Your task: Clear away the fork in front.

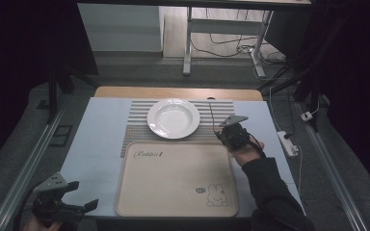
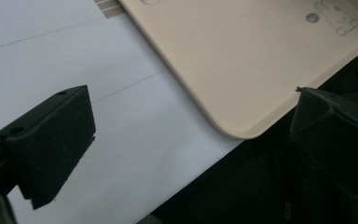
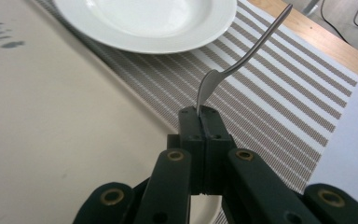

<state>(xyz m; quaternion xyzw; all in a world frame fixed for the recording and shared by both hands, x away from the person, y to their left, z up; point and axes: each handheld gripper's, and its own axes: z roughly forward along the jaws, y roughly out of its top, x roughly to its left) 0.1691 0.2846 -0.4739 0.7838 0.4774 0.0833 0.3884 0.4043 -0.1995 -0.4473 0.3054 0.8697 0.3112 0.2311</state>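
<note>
Above the striped placemat point(image 3: 270, 88), a fork point(image 3: 242, 60) clenched in the right hand-held gripper point(image 3: 204, 116), handle outward.

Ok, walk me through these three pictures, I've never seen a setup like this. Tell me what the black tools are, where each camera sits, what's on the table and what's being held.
No robot here: a person holds a two-jaw tool in each hand. The high view looks down on the table from above the person's side. The other two pictures come from small cameras riding on each tool, looking along its black jaws.

On the table lie a white sheet, a striped placemat with a white plate on it, and a beige tray with a rabbit drawing.

The left hand-held gripper sits at the near left corner, jaws wide apart, holding nothing. The right hand-held gripper is beside the plate, jaws shut on a metal utensil. It looks like a fork or spoon gripped by its head, handle pointing away.
</note>
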